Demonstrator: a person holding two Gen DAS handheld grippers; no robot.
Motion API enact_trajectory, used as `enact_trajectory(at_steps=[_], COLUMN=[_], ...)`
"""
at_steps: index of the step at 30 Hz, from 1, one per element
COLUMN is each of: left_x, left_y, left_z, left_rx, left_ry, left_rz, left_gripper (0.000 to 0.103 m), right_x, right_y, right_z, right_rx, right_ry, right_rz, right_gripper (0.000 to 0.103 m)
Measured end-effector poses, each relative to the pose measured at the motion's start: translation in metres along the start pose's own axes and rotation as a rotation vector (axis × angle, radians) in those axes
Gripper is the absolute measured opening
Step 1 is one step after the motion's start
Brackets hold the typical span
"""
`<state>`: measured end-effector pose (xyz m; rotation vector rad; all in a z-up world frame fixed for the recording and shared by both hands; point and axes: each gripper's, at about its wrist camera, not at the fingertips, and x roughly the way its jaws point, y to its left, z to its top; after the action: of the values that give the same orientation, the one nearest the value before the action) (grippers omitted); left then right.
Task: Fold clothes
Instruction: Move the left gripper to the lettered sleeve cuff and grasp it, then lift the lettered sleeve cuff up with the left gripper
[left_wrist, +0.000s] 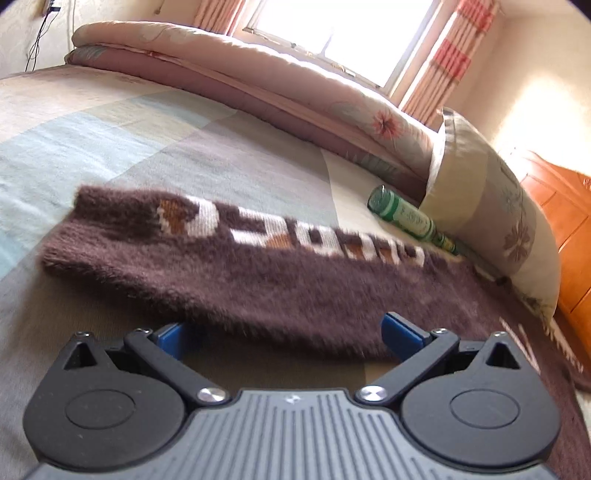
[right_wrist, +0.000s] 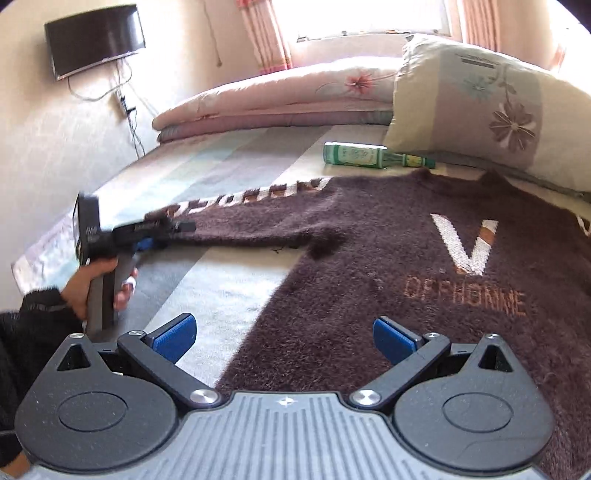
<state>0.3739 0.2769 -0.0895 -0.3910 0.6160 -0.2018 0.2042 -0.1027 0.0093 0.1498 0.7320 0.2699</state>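
A fuzzy brown sweater (right_wrist: 388, 258) with a white V and knitted letters lies flat on the bed. Its long sleeve (left_wrist: 229, 266), with white and tan letters, stretches leftward across the sheet. My left gripper (left_wrist: 288, 336) is open, low over the sheet, and the sleeve's near edge lies between its blue pads (left_wrist: 402, 334). In the right wrist view a hand holds that left gripper (right_wrist: 147, 232) at the sleeve's cuff end. My right gripper (right_wrist: 284, 338) hangs open over the sweater's lower left edge, with nothing held.
A green glass bottle (right_wrist: 354, 155) lies on the checked sheet (left_wrist: 110, 140) by the sweater's shoulder. A flowered pillow (right_wrist: 480, 103) and a folded pink quilt (right_wrist: 277, 99) lie behind it. A wall screen (right_wrist: 96, 38) with cables hangs at the left. Orange wooden furniture (left_wrist: 565, 229) borders the bed.
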Motion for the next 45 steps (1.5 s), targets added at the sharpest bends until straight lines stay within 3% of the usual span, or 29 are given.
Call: enact_trajectory(at_steps=[4, 9, 12, 20, 23, 27, 32, 35, 38, 40, 45], left_x=[0.009, 0.019, 0.018, 0.003, 0.005, 0.013, 0.015, 0.018, 0.024, 0.025, 0.026], left_y=[0.009, 0.010, 0.018, 0.071, 0.086, 0.091, 0.113, 0.118, 0.121, 0.120, 0.106], left_z=[0.004, 0.014, 0.015, 0.021, 0.021, 0.027, 0.019, 0.017, 0.010, 0.007, 0.016], left_rx=[-0.036, -0.057, -0.155, -0.541, -0.629, -0.653, -0.797, -0.816, -0.814, -0.801, -0.765], left_ry=[-0.051, -0.045, -0.061, -0.065, -0.071, -0.038, -0.061, -0.052, -0.048, -0.067, -0.024], left_rz=[-0.019, -0.002, -0.021, -0.209, -0.234, -0.127, -0.130, -0.123, -0.075, -0.086, -0.035], left_gripper=[0.102, 0.102, 0.102, 0.102, 0.101, 0.067, 0.047, 0.035, 0.012, 0.012, 0.010], right_x=[0.007, 0.010, 0.010, 0.010, 0.014, 0.018, 0.017, 0.019, 0.022, 0.022, 0.015], right_y=[0.000, -0.006, -0.006, -0.014, -0.018, -0.019, -0.025, -0.030, -0.034, -0.034, -0.034], right_z=[-0.002, -0.005, -0.007, -0.013, -0.016, -0.021, -0.024, -0.027, -0.030, -0.031, -0.031], right_rx=[0.019, 0.053, 0.051, 0.076, 0.101, 0.116, 0.133, 0.158, 0.187, 0.196, 0.159], right_ry=[0.022, 0.030, 0.031, 0.037, 0.047, 0.059, 0.057, 0.068, 0.073, 0.076, 0.069], right_rz=[-0.004, -0.003, -0.001, 0.000, 0.005, 0.011, 0.008, 0.003, 0.008, 0.009, -0.022], right_gripper=[0.103, 0.103, 0.103, 0.103, 0.103, 0.103, 0.103, 0.103, 0.103, 0.103, 0.103])
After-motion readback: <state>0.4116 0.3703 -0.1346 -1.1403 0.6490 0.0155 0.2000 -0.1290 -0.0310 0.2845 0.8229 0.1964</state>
